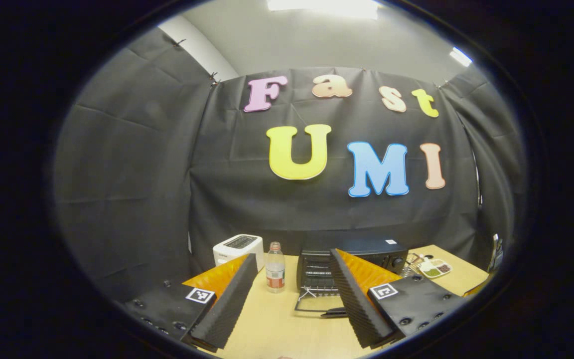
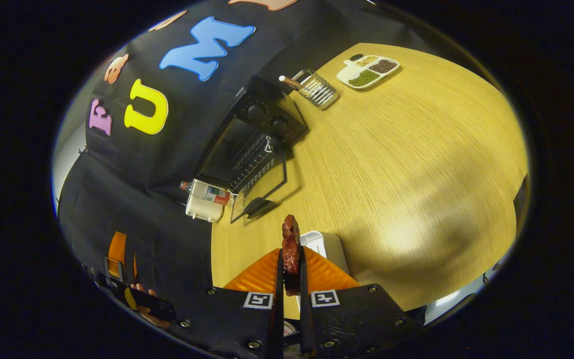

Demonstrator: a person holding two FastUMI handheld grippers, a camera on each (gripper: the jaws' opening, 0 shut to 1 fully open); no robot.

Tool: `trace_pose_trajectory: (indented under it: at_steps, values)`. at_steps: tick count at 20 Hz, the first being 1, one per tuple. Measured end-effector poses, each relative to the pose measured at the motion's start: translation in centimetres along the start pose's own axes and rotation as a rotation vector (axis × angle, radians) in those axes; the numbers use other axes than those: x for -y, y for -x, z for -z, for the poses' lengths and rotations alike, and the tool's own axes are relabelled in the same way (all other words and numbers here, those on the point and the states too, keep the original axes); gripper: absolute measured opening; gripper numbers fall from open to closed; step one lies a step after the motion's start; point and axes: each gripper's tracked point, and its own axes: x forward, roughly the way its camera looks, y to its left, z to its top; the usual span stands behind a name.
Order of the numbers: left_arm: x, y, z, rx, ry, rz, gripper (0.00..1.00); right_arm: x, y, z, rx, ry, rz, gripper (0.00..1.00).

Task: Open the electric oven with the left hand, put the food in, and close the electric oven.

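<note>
Your left gripper (image 1: 294,299) had its fingers spread wide apart, holding nothing, low in the left gripper view. Between them, at the back of the counter (image 1: 277,324), the electric oven (image 1: 349,269) sat with its door (image 1: 317,303) dropped flat open. A bottle (image 1: 275,274) stood just left of it, a white toaster (image 1: 238,249) further left, a sectioned tray (image 1: 435,268) off to the right.

Your right gripper (image 2: 291,259) had its fingers clamped on the food (image 2: 290,244), a dark reddish piece sticking up past the tips, bottom centre of the right gripper view. The oven lay well apart from it, upper left of centre. A white object (image 2: 319,244) sat just behind the food; can't tell what it was.
</note>
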Motion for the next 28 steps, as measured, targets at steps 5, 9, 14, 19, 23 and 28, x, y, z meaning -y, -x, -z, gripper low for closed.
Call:
trace_pose_trajectory:
  at_steps: [5,9,14,19,23,28]
  values:
    - [-1.1,-1.8,0.2,0.005,0.026,0.009,0.93,-4.4,-1.7,-2.9,0.068,0.020,-0.043,0.13]
    - [-2.8,-3.1,0.2,0.012,0.025,0.005,1.00,-7.4,-4.1,-4.5,0.107,0.079,-0.045,0.14]
    - [-5.5,-4.5,1.1,0.002,0.020,-0.015,1.00,-11.1,-7.8,-5.7,0.142,0.045,-0.085,0.13]
    - [-8.1,-5.8,1.4,-0.017,0.011,-0.032,1.00,-13.6,-11.8,-7.5,0.203,-0.006,-0.110,0.13]
    - [-9.4,-6.9,1.5,-0.024,-0.010,-0.027,1.00,-14.4,-15.0,-9.1,0.266,-0.048,-0.095,0.13]
    - [-10.5,-7.9,2.7,-0.048,-0.011,-0.030,1.00,-14.8,-18.6,-10.6,0.325,-0.103,-0.098,0.13]
